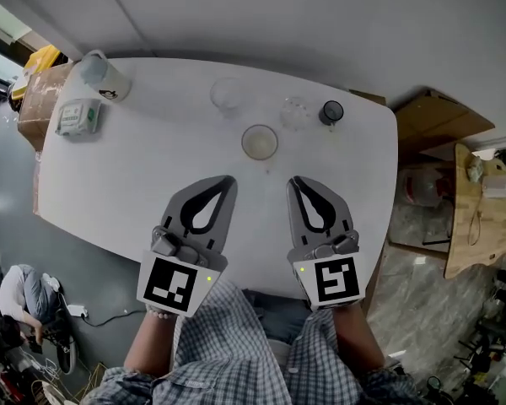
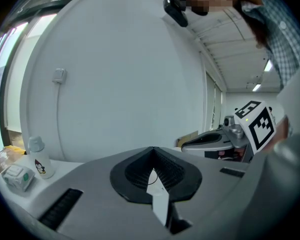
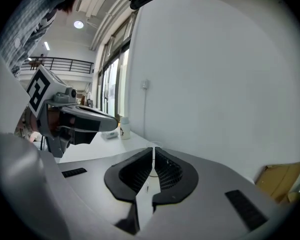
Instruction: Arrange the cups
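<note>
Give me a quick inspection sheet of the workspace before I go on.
Surface: white table, rounded corners.
Job's things: clear glass, small glass, dark cup in a far row; beige cup nearer, all apart.
Clutter: white bottle, small pack, far left.
Grippers: left gripper, right gripper both shut, empty, above the near edge.
Cables: power strip with cable on floor.
Surroundings: cardboard box left, wooden bench right, person crouched below left.

We see a white rounded bench (image 1: 135, 175). At its far left corner stands a white plastic bottle with a small dark print (image 1: 104, 76), near a white-and-green packet (image 1: 78, 117). A brown cardboard box (image 1: 40, 95) sits just beside that edge.
</note>
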Motion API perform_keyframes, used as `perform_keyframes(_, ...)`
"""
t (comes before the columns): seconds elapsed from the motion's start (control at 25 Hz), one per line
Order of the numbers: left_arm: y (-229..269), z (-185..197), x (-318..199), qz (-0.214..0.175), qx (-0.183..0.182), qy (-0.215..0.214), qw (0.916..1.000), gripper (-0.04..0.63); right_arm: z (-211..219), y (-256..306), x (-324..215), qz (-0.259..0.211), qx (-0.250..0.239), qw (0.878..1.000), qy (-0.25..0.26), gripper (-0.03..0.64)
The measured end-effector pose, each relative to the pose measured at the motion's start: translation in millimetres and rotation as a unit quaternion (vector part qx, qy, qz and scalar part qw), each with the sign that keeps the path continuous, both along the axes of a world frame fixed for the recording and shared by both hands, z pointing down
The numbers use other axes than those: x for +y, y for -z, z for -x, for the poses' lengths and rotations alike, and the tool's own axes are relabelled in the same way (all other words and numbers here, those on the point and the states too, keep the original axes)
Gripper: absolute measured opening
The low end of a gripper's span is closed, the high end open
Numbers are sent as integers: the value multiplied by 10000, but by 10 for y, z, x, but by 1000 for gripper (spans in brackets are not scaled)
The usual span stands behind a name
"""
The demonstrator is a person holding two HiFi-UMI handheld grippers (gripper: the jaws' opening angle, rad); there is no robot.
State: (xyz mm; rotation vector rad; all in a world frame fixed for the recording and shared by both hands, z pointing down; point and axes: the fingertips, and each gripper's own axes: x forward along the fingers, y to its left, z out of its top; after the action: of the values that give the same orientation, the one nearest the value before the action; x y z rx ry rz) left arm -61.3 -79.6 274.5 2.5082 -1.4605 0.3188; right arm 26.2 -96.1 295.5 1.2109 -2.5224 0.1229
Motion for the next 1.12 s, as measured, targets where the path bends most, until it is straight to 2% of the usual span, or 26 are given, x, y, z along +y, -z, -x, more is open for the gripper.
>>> perform_keyframes(0.2,-205,153,-202,49,-156,-179,9997,11,196,-303,-57,315,284,9991,-63,25)
perform_keyframes(0.4,-423,228,-301,257,-5,-293,9992,11,250,-629,-121,642,549,9963,-185,25)
perform_keyframes(0.52,-533,268,-349,384,33,-334,9987,11,307,-823,-150,789,829,9934,-53,26)
perform_keyframes(0.76,-669,304,-470,451,101,-363,9983,11,304,-1219,-170,1171,1357,9838,-17,42)
perform_keyframes(0.92,-761,328,-529,550,115,-403,9976,11,306,-1421,-190,1444,1506,9780,-55,72)
perform_keyframes(1.12,-852,417,-618,660,124,-295,9973,11,336,-1516,-223,1626,1517,9749,-130,71)
